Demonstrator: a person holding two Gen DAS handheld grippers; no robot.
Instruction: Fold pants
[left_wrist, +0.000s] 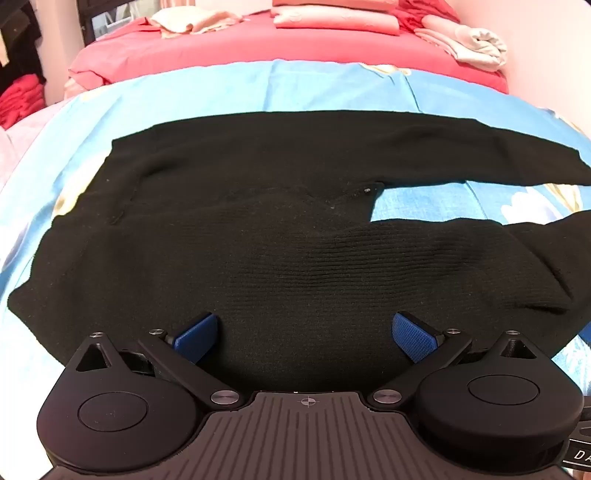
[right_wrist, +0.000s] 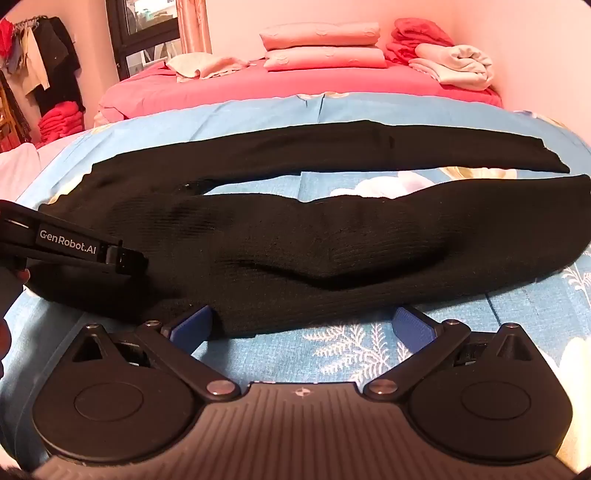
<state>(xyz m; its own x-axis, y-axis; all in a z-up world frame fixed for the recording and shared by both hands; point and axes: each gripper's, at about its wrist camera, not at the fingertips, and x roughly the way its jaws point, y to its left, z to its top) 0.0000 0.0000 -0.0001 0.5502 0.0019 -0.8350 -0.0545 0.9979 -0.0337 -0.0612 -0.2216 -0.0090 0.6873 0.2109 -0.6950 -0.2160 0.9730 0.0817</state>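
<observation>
Your left tongs are hanging wide open, empty, over the waist end of the black pants. Your right tongs are gaping too, at the near leg's edge. Pants are lying flat across the blue bedsheet, legs apart.

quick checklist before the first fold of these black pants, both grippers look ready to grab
1. Pants spread flat on the blue sheet: ok.
2. Legs apart, sheet showing between them: ok.
3. Left gripper open, nothing pinched: ok.
4. Right gripper open, nothing pinched: ok.
5. Right gripper at the near leg's edge: ok.
6. Fingers touching the cloth: cannot tell.
</observation>
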